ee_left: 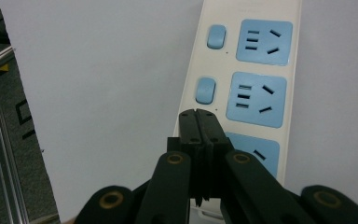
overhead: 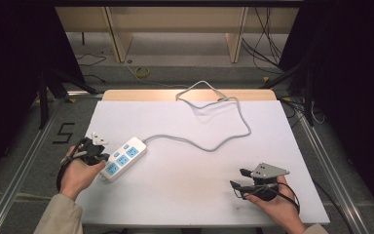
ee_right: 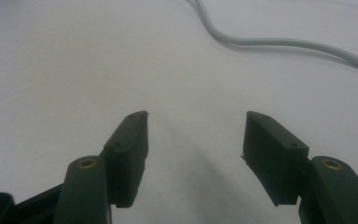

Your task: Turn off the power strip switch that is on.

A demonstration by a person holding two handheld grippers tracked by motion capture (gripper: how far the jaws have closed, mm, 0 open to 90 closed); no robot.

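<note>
White sheet (overhead: pixel 190 195) covers the table; its wooden far edge shows behind.

Item 1: power strip (overhead: pixel 123 158), cream body with three blue socket faces and blue rocker switches. It lies flat on the sheet at your left, set diagonally, with its near end by your left hand. In the left gripper view the strip (ee_left: pixel 256 70) runs away from the camera, two full sockets and two switches visible, the third socket partly hidden behind the jaws.

Item 2: grey cord (overhead: pixel 214 122). It leaves the strip's far end, snakes across the middle of the sheet, loops near the far edge and hangs off it. In the right gripper view a length of the cord (ee_right: pixel 279 44) crosses the upper right corner, well apart from the jaws.

Item 3: your left gripper (overhead: pixel 97 153), held in your left hand (overhead: pixel 78 173). Its jaws are pressed together with nothing between them; in the left gripper view the tips (ee_left: pixel 198 123) sit over the strip's near end, beside the lowest socket. Whether they touch the casing cannot be told.

Item 4: your right gripper (overhead: pixel 241 179), held in your right hand (overhead: pixel 277 202) at the near right of the sheet, grey three-cornered plate on top. Its jaws are spread wide over bare sheet (ee_right: pixel 193 149), pinching nothing.

Surroundings: grey floor with a black "5" mark (overhead: pixel 64 132) at left, and loose cables beyond the table.
</note>
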